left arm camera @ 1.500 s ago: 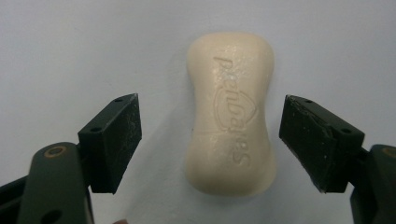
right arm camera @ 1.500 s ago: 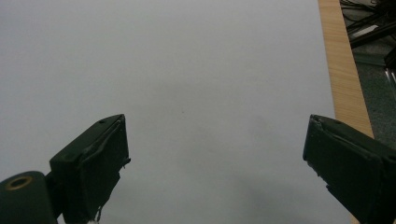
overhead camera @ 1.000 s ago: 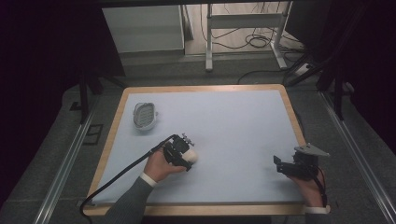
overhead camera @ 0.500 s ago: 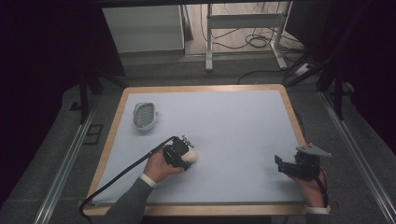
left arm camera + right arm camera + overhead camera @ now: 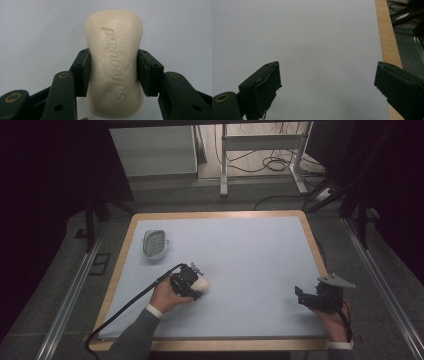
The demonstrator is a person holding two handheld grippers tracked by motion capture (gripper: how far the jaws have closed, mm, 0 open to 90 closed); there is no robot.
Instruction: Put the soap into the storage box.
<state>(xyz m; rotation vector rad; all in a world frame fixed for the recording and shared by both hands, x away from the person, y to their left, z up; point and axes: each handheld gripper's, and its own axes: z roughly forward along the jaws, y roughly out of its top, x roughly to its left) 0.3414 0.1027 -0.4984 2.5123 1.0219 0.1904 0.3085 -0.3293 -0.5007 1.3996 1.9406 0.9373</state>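
Dim room; grey carpet floor (image 5: 60, 285); white cabinet (image 5: 152, 150); metal stand (image 5: 260, 155); cables (image 5: 275, 165).

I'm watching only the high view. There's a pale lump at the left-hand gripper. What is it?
Observer: A cream bar of soap with a word stamped into it; the left gripper view shows it close up.
Operator: Is it actually gripped, or just lying beside the jaws?
Observer: Gripped. The left gripper has both pads pressed against the bar's sides, at its narrower waist.
Operator: And the other gripper near the table's right edge, has it got anything?
Observer: No. The right gripper has its jaws wide apart, with bare pale table surface between them.
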